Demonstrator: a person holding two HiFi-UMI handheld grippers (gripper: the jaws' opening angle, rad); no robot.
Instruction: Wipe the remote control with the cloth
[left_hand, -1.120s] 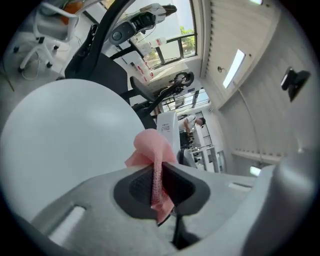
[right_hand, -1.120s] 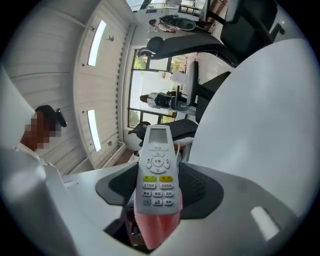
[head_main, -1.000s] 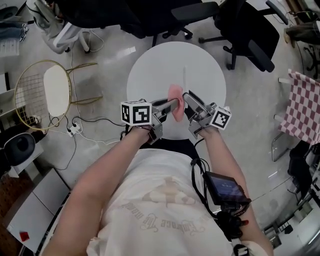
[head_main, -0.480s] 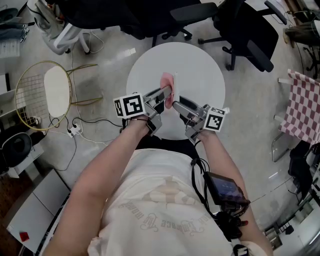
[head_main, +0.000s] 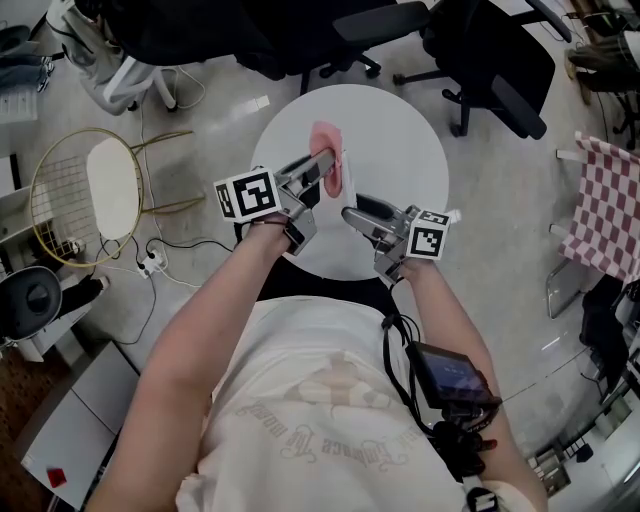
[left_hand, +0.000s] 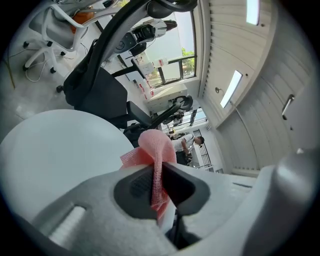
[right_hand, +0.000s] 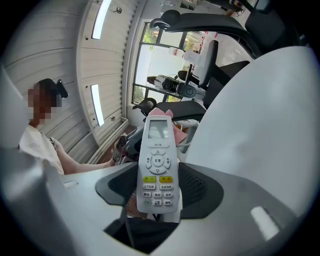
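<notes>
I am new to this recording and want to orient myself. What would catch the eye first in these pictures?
The white plastic remote control with yellow buttons stands out, clamped between the jaws of the right gripper. Beside it, the left gripper pinches a pink mesh cloth, both above the round white table.

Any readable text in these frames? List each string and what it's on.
Remote control, clamped in the right tongs: printed characters on the buttons, too small to read.
Shirt: a curved line of lettering, too blurred to read.
Two marker cubes: black-and-white square codes only, no words.
Cloth: no print.
No text can be quoted with confidence.
</notes>
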